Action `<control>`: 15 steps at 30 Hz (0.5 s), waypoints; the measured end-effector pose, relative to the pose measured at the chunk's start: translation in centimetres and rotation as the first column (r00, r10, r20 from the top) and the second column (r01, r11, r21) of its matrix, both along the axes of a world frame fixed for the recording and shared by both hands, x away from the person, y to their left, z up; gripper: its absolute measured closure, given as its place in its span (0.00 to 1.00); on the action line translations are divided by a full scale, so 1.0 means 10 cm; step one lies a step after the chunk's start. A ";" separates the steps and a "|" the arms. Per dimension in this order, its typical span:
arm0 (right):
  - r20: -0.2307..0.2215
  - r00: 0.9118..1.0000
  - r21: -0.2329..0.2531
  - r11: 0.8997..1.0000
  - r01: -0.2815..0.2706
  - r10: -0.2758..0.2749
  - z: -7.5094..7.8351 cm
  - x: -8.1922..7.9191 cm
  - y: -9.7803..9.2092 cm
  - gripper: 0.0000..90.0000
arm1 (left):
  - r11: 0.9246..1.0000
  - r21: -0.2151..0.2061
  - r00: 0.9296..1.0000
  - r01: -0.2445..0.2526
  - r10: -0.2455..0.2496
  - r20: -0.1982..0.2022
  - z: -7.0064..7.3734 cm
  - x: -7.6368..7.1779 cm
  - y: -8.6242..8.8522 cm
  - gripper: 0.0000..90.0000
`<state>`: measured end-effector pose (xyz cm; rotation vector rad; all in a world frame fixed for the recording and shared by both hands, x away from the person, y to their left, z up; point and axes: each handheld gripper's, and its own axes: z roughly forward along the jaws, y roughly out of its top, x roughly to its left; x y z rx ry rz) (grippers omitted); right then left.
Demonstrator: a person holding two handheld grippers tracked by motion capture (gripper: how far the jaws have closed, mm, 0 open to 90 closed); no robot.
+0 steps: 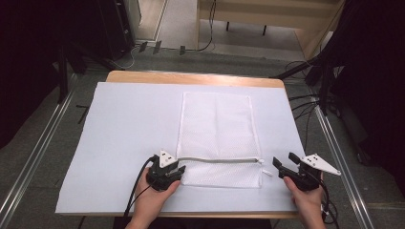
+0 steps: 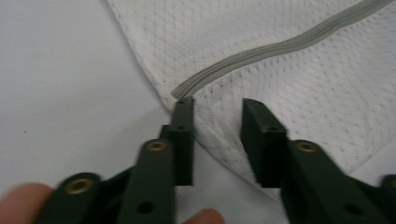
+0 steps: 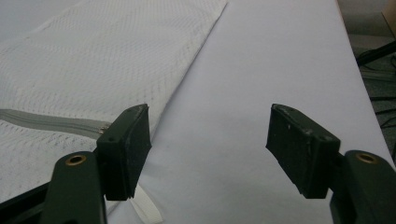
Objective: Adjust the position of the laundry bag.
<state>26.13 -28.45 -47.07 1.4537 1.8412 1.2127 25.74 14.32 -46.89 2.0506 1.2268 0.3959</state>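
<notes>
A white mesh zip bag (image 1: 217, 126) lies flat on the white sheet (image 1: 129, 129), its grey zipper (image 1: 219, 160) running across near the near end. My left gripper (image 1: 180, 170) sits at the zipper's left end. In the left gripper view, my left gripper (image 2: 217, 105) is open a little, its jaws straddling the bag's mesh edge (image 2: 219, 126) just below the zipper's end (image 2: 182, 91). My right gripper (image 1: 285, 160) hovers right of the bag, jaws wide apart. In the right gripper view, my right gripper (image 3: 208, 112) holds nothing; the zipper's slider end (image 3: 98, 126) lies beside its left jaw.
The sheet covers a wooden table (image 1: 191, 77) whose far edge shows. A white pull tab (image 1: 267, 172) sticks out from the bag's near right corner. Metal rails (image 1: 33, 152) and cables run on the floor at both sides. Bare sheet (image 3: 280, 60) lies right of the bag.
</notes>
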 end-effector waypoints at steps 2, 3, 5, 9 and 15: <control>0.004 1.000 0.002 1.000 -0.001 0.001 0.00 0.01 0.01 0.36 | 0.999 -0.036 1.000 0.000 0.000 -0.013 0.00 0.01 0.07 0.99; 0.001 1.000 0.002 1.000 0.001 -0.001 0.00 0.00 0.02 0.36 | 1.000 -0.020 1.000 -0.004 0.004 -0.002 0.01 0.01 0.08 1.00; 0.000 1.000 0.002 1.000 -0.001 0.001 0.00 0.00 0.03 0.36 | 1.000 -0.012 1.000 -0.006 0.006 0.003 0.02 0.01 0.11 1.00; -0.002 1.000 -0.016 1.000 -0.011 0.011 -0.02 -0.03 0.06 0.36 | 0.999 -0.032 0.999 -0.044 0.044 -0.011 0.04 0.03 0.29 1.00; 0.000 1.000 -0.024 0.999 -0.026 0.026 -0.02 -0.08 0.08 0.36 | 0.992 -0.059 0.994 -0.108 0.105 -0.043 0.05 -0.09 0.65 1.00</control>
